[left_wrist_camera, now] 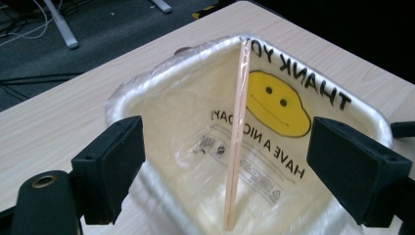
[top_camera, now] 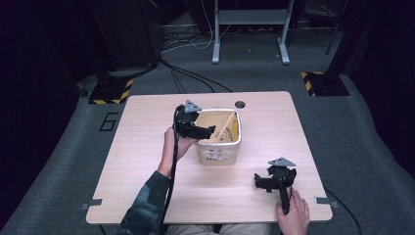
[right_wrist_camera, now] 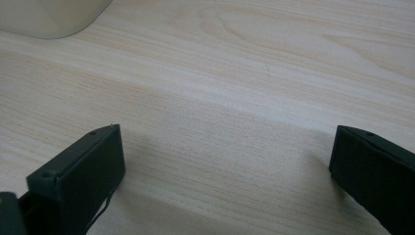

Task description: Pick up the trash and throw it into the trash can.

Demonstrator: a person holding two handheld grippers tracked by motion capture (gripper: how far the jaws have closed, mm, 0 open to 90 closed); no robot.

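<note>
A white bin (top_camera: 219,153) stands mid-table, lined with a plastic bag (left_wrist_camera: 195,112) printed with a yellow smiley face (left_wrist_camera: 276,105) and "THANK YOU / HAVE A NICE DAY". A thin wooden stick (left_wrist_camera: 236,137) leans inside it, from the near bottom up to the far rim (top_camera: 226,124). My left gripper (top_camera: 203,131) hovers over the bin's left rim, open, its jaws wide on either side of the stick without touching it (left_wrist_camera: 225,166). My right gripper (top_camera: 266,182) rests low over bare table near the front right, open and holding nothing (right_wrist_camera: 225,161).
The wooden table (top_camera: 147,161) has a round cable hole (top_camera: 240,104) behind the bin. Desk legs (top_camera: 216,34) and loose cables (top_camera: 191,73) lie on the grey floor beyond. A corner of the bin (right_wrist_camera: 49,19) shows at the upper left in the right gripper view.
</note>
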